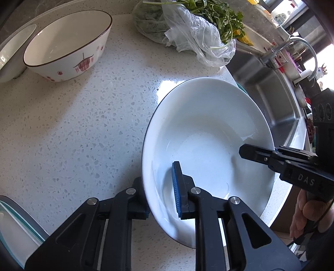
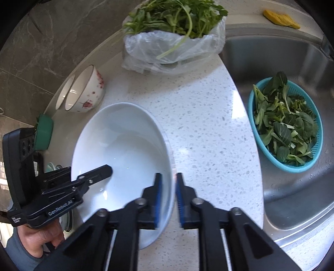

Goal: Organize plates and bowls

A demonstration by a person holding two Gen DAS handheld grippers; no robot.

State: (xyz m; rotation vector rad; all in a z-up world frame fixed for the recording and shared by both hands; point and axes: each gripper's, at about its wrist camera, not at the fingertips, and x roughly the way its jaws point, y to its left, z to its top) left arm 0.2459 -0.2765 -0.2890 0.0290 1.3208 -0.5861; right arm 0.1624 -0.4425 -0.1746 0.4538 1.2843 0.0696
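My left gripper [image 1: 161, 193] had its jaws pinched on the near rim of the white bowl [image 1: 208, 150], one blue pad [image 1: 177, 187] inside the bowl and the other outside under the rim. My right gripper [image 2: 168, 200] was clamped the same way on the bowl's opposite rim, its pads pressed against the wall from both sides. I saw the bowl held between the two grippers over the speckled white countertop [image 1: 83, 125]; I could not tell whether it touched the counter.

Left of the white bowl, at the frame's edge, lay a glass-rimmed dish [image 1: 18, 229], partly cut off. Right of the bowl was the steel sink [image 2: 281, 187], and in it a blue colander [image 2: 286, 125] of leafy greens. Beyond the bowl, to the left, stood a white bowl with red lantern pattern [image 1: 68, 48], leaning into another bowl [image 1: 14, 48] beside it. Farther back sat a clear plastic bag [image 2: 173, 52] with green herbs spilling out. A yellow cloth [image 2: 280, 19] lay behind the sink.
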